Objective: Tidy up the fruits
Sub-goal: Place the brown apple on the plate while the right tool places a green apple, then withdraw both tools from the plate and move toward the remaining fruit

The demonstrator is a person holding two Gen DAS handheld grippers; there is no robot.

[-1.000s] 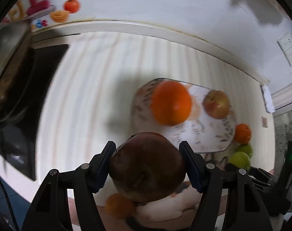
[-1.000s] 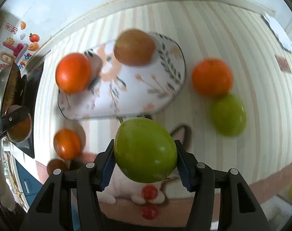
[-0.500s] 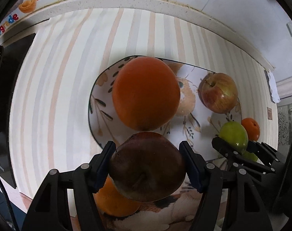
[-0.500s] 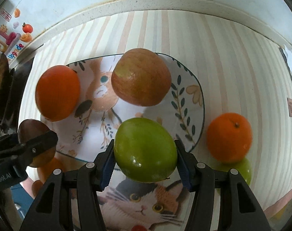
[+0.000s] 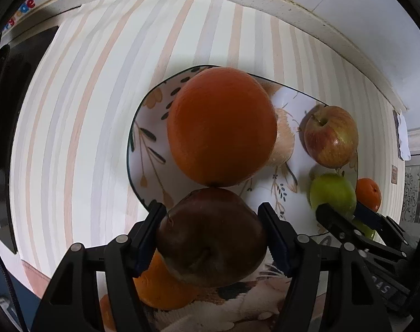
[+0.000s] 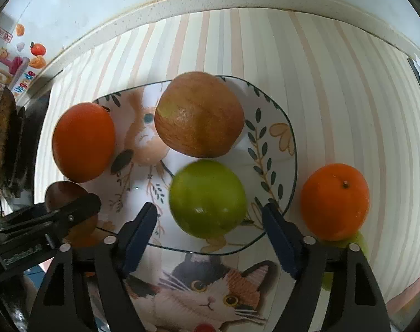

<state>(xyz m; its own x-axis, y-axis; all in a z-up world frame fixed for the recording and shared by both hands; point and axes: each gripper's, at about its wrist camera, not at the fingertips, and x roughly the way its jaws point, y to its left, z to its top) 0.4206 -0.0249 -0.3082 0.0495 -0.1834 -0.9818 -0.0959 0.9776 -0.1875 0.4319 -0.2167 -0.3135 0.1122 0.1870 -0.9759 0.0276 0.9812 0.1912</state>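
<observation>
Fruits are gathering on the plate [image 6: 288, 149]: 1 orange [image 6: 84, 141], 1 red apple [image 6: 199, 114] and a green apple [image 6: 208, 197] lying free between the right gripper [image 6: 210, 218]'s spread fingers. The left gripper [image 5: 211, 222] clamps a dark apple [image 5: 211, 235] at the plate's near-left rim, touching that orange.

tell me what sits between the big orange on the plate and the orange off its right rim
In the right wrist view, the red-yellow apple and green apple lie between the big orange and the outside orange, both on the plate.
</observation>
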